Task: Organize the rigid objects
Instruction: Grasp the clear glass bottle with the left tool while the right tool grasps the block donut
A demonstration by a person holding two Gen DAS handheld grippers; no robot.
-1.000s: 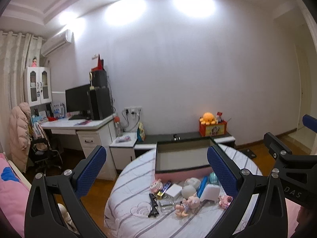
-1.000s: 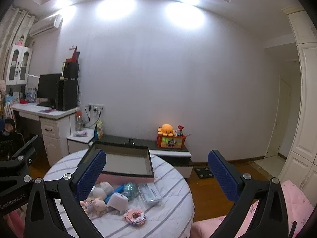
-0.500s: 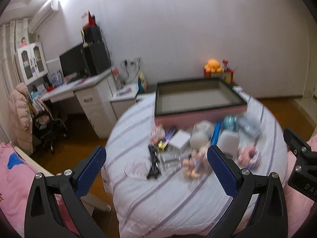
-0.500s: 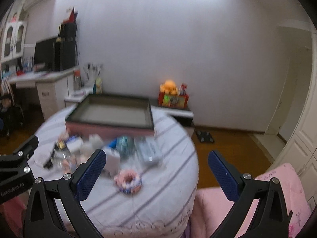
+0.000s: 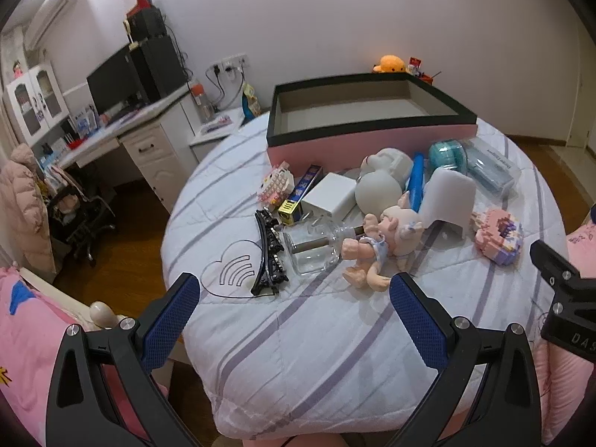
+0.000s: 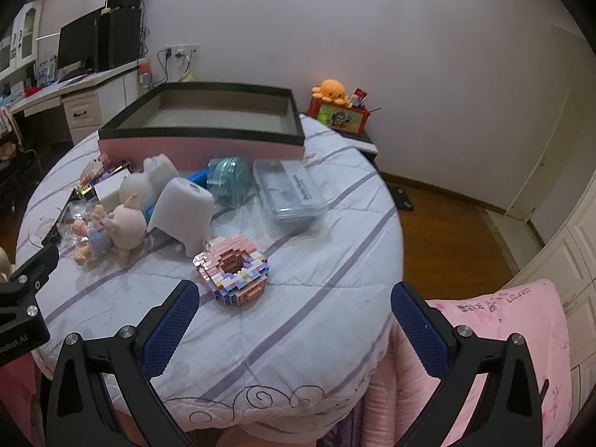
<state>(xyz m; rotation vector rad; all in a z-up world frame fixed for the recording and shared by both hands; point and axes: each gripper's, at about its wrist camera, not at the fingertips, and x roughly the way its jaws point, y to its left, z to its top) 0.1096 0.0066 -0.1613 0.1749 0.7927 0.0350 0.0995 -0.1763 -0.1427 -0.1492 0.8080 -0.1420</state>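
A pink box with a black rim stands open and empty at the far side of the round table. In front of it lies a pile: a pig doll, a clear bottle, a black hair clip, a white block, a white stool toy, a brick donut, a clear case and a teal ball. My left gripper and right gripper are open and empty above the near table edge.
A desk with monitor and speakers stands at the left with a chair beside it. A low cabinet with an orange plush stands behind the table. Pink bedding lies at the right, wooden floor beyond.
Both grippers have tilted down and come closer to the table; the pile and box now fill the views. Both stay open and empty.
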